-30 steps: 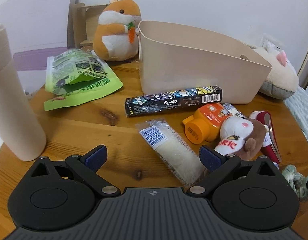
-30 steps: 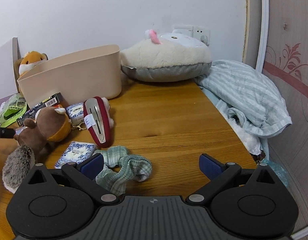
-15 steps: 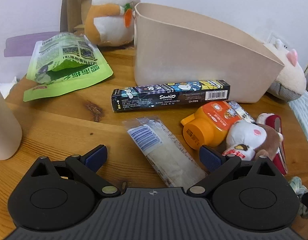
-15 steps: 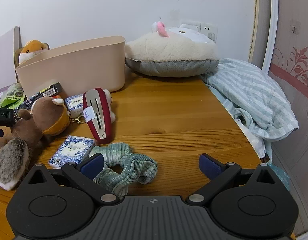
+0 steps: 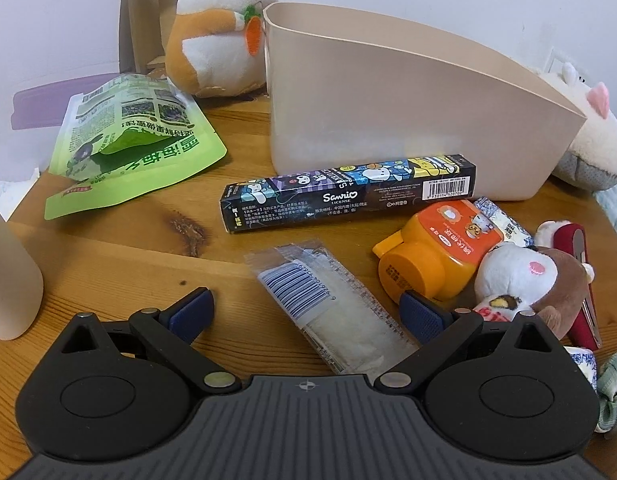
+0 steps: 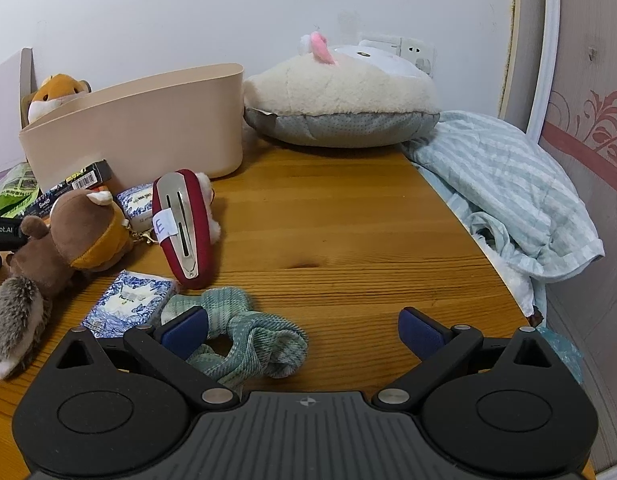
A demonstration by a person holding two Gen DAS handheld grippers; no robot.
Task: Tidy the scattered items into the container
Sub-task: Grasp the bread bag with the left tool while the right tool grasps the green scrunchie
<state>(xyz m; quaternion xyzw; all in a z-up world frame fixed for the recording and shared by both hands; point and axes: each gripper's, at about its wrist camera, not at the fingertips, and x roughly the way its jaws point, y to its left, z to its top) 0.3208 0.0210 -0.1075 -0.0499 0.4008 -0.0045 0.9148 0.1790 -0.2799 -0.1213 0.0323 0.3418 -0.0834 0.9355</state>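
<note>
A beige container (image 5: 396, 112) stands at the back of the wooden table, also in the right wrist view (image 6: 140, 128). My left gripper (image 5: 304, 312) is open and empty over a clear barcoded packet (image 5: 332, 308). Ahead lie a black Sanrio box (image 5: 348, 196), an orange bottle (image 5: 436, 256), a brown plush squirrel (image 5: 532, 280) and a green snack bag (image 5: 124, 152). My right gripper (image 6: 304, 328) is open and empty, with a green scrunchie (image 6: 248, 340) by its left finger. A red hair clip (image 6: 184, 224) and a blue tissue pack (image 6: 128, 300) lie to its left.
An orange hamster plush (image 5: 216, 28) sits behind the container's left end. A cream bottle (image 5: 8, 280) stands at the left. A cream and grey cushion (image 6: 340, 100) and a striped blue cloth (image 6: 508, 188) lie at the table's right side.
My left gripper has moved forward and lower toward the packet and box. My right gripper has edged forward, closer to the scrunchie. Both stay open.
</note>
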